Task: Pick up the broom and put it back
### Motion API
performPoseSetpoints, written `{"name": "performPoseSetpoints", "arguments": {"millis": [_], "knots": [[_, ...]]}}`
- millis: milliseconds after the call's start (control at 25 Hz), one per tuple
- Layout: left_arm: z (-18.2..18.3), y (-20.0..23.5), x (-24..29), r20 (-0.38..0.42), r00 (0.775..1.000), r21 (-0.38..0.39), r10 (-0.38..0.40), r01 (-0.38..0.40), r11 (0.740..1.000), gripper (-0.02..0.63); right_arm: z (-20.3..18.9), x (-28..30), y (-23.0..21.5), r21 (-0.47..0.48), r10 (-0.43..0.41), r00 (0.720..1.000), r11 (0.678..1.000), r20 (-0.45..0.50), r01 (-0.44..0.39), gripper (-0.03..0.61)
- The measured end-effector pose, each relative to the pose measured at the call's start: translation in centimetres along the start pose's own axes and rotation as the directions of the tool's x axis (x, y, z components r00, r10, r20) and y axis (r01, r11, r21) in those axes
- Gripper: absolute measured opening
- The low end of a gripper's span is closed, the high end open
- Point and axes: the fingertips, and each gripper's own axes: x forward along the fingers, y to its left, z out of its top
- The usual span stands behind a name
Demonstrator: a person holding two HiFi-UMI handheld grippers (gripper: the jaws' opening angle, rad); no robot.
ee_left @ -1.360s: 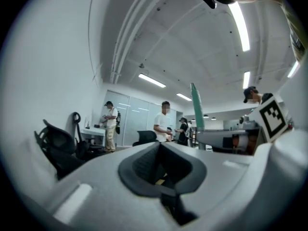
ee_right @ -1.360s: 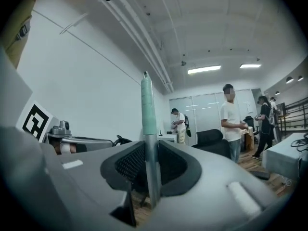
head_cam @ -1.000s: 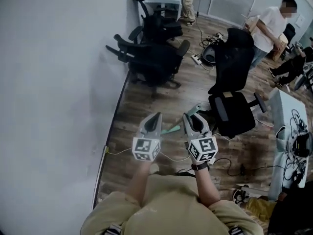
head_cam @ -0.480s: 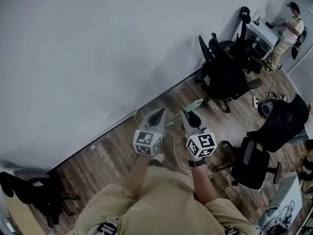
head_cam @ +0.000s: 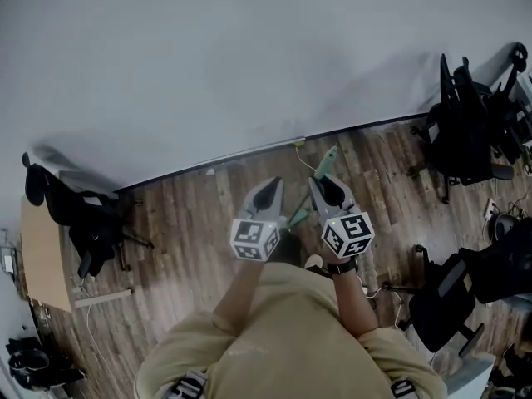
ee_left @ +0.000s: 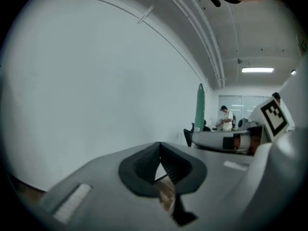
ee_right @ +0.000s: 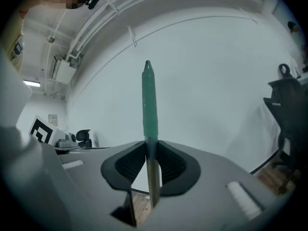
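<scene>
The broom's handle (ee_right: 149, 105) stands upright in the right gripper view, with a green grip on top and a grey shaft below. My right gripper (ee_right: 150, 165) is shut on the shaft just under the green grip. In the head view the green grip (head_cam: 328, 160) sticks out past the right gripper (head_cam: 326, 186) toward the white wall. The broom's head is hidden. My left gripper (head_cam: 268, 191) is beside it on the left, apart from the handle. Its jaws (ee_left: 159, 163) meet with nothing between them. The green grip (ee_left: 199, 107) shows to its right.
A white wall (head_cam: 208, 65) fills the far side and meets the wood floor (head_cam: 191, 214). Black office chairs stand at the right (head_cam: 465, 131), lower right (head_cam: 445, 298) and left (head_cam: 83, 219). A wooden board (head_cam: 41, 256) is at the far left. A person (ee_left: 224, 119) stands far off.
Both grippers have swung with the broom from facing the office chairs to facing the bare white wall. The chairs have slid to the right edge of the head view. The grip is unchanged.
</scene>
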Motion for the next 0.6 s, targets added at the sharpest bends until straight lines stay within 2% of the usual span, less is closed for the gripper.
{"name": "performPoseSetpoints", "arguments": {"millis": [120,240,440,600], "knots": [[0.6,5.5,-4.7,0.020,0.993,-0.016,0.113,-0.112,0.994,0.004,-0.9,3.5,4.7,-0.004,0.085,0.996,0.996,-0.022,-0.085,0.078],[1.6,11.4,-8.3,0.057,0.977,-0.038,0.205,-0.203,0.978,0.004,-0.7,7.3,10.1,-0.046,0.181,0.983,0.982,-0.031,-0.183,0.078],[3.7,21.4,-12.2,0.109,0.950,-0.050,0.292,-0.289,0.956,0.004,-1.1,16.2,17.9,-0.131,0.302,0.951,0.942,-0.073,-0.309,0.078],[5.9,30.6,-17.1,0.166,0.916,-0.060,0.365,-0.360,0.931,0.004,-2.4,24.7,24.4,-0.181,0.357,0.927,0.910,-0.117,-0.374,0.078]]}}
